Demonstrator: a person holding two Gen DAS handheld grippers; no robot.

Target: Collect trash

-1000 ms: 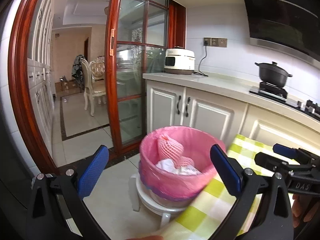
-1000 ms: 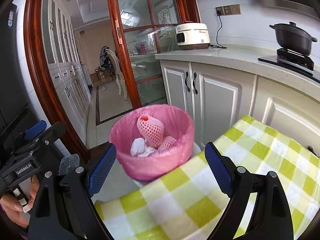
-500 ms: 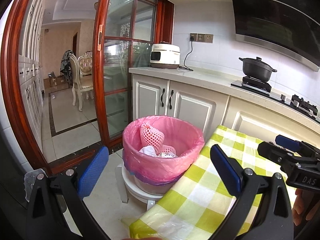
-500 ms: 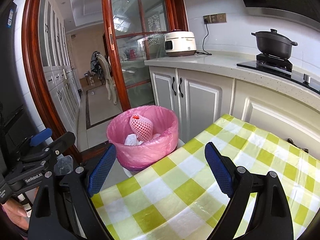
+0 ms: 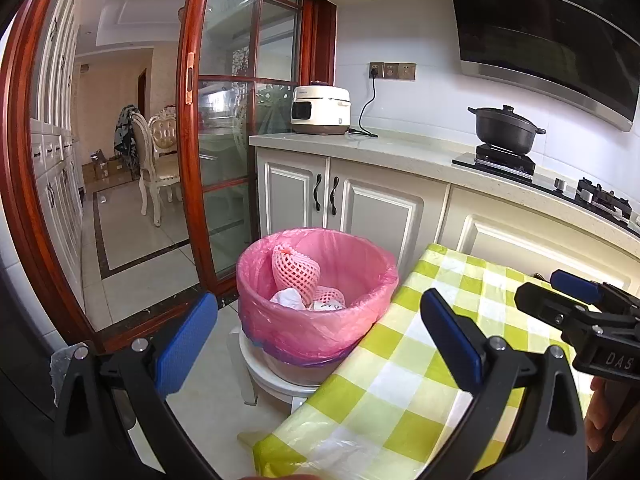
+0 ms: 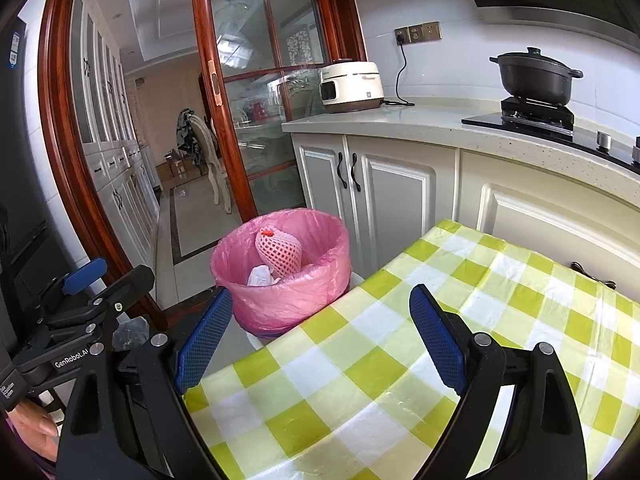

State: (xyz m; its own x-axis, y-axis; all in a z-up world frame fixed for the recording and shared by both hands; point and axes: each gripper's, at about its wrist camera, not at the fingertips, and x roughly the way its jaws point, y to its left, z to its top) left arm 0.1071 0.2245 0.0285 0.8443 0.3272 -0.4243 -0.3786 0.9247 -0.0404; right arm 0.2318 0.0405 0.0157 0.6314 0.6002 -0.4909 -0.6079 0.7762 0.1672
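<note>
A bin lined with a pink bag (image 5: 320, 324) stands on a white stool beside the table's left end; it also shows in the right wrist view (image 6: 280, 296). Inside lie a pink foam fruit net (image 5: 294, 270) and crumpled white paper (image 5: 288, 300). My left gripper (image 5: 316, 344) is open and empty, held back from and a little above the bin. My right gripper (image 6: 320, 336) is open and empty above the table's left corner. Each gripper shows at the edge of the other's view.
A table with a yellow-green checked cloth (image 6: 400, 360) fills the near right. White kitchen cabinets (image 5: 360, 204) with a counter stand behind, bearing a rice cooker (image 5: 320, 110) and a black pot (image 5: 506, 128). A wood-framed glass sliding door (image 5: 224, 140) stands at the left.
Both grippers have drawn back and up from the bin, which now looks smaller and farther. More of the checked table shows. Both stay open and empty.
</note>
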